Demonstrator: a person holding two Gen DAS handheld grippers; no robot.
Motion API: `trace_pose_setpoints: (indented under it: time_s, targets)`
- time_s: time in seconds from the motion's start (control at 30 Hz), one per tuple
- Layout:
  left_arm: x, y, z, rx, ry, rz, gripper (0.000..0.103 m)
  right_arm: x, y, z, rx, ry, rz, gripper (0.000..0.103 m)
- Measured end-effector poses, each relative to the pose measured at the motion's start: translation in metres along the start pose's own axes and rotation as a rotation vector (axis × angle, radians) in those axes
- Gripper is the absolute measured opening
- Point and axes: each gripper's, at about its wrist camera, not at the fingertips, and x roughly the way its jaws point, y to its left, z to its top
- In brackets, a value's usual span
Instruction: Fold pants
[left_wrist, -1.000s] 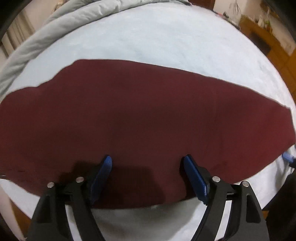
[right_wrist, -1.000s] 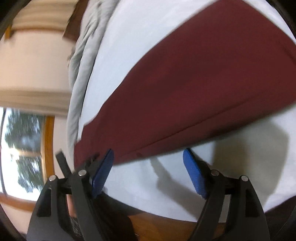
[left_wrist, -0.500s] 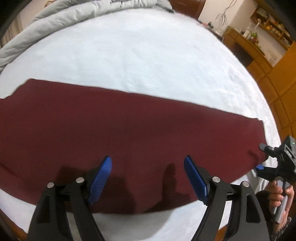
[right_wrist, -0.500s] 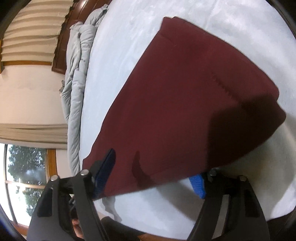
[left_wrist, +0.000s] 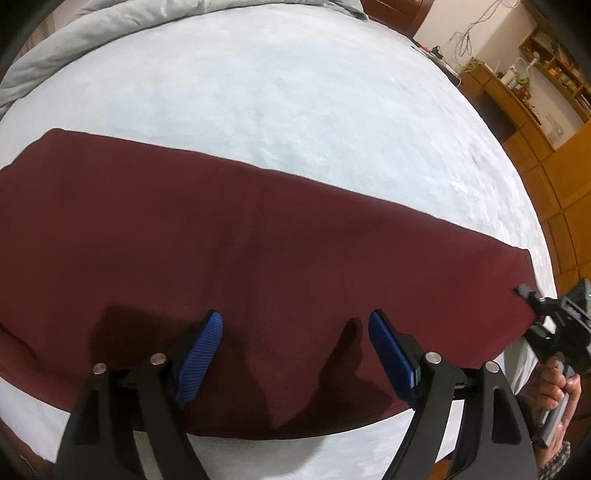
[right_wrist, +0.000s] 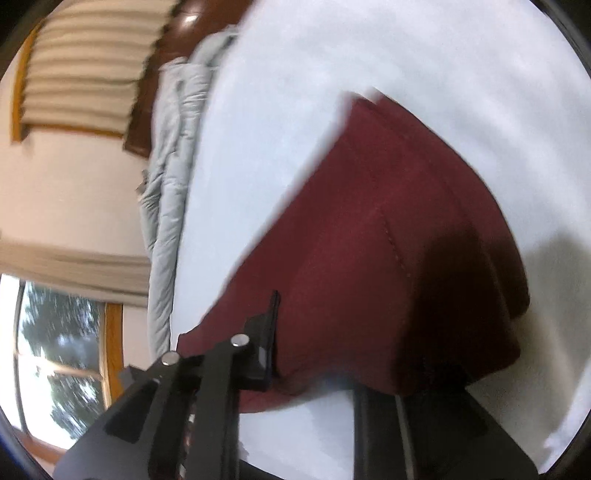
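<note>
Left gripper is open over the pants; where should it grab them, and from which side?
Take the near long edge of the pants, the one closest to the left gripper, coming down from the near side. The pants lie flat on the bed, so only an edge gives a pinch. The right gripper, whose jaws just closed, is already clamped on the end on its side.
</note>
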Motion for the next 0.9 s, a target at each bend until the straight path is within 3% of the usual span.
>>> trace_pose_setpoints:
  time_s: [0.13,0.23,0.33,0.47,0.53,0.63,0.73,0.8,0.9]
  targets:
    - [-0.023,-0.004,0.003,0.005,-0.073,-0.014,0.082,-0.034,0.037,0.011,-0.13,-0.067,0.042,0.013]
    - [-0.028,-0.017,0.005,0.049,-0.091,-0.024,0.082,-0.058,0.042,0.015,-0.187,-0.111,0.037,0.013]
    - [-0.022,-0.03,0.002,0.11,-0.097,0.006,0.082,-0.069,0.02,0.024,-0.149,-0.157,-0.046,0.013]
    - [0.007,-0.02,-0.004,0.088,-0.021,0.025,0.083,-0.041,-0.026,0.03,-0.087,-0.049,-0.174,0.013]
    - [0.014,-0.022,-0.006,0.119,-0.036,0.032,0.089,-0.03,-0.042,0.026,-0.077,-0.007,-0.233,0.016]
    - [0.012,-0.023,-0.006,0.131,-0.037,0.055,0.091,-0.038,-0.052,0.026,-0.028,-0.001,-0.179,0.022]
    - [0.006,-0.029,-0.002,0.107,-0.053,0.041,0.091,-0.045,-0.05,0.022,-0.041,0.0,-0.196,0.027]
    - [0.007,-0.037,-0.005,0.109,-0.057,0.035,0.091,-0.051,-0.047,0.02,-0.046,0.002,-0.213,0.042]
    - [0.004,-0.039,-0.011,0.134,-0.055,0.047,0.092,-0.065,-0.036,0.016,-0.063,-0.04,-0.268,0.045]
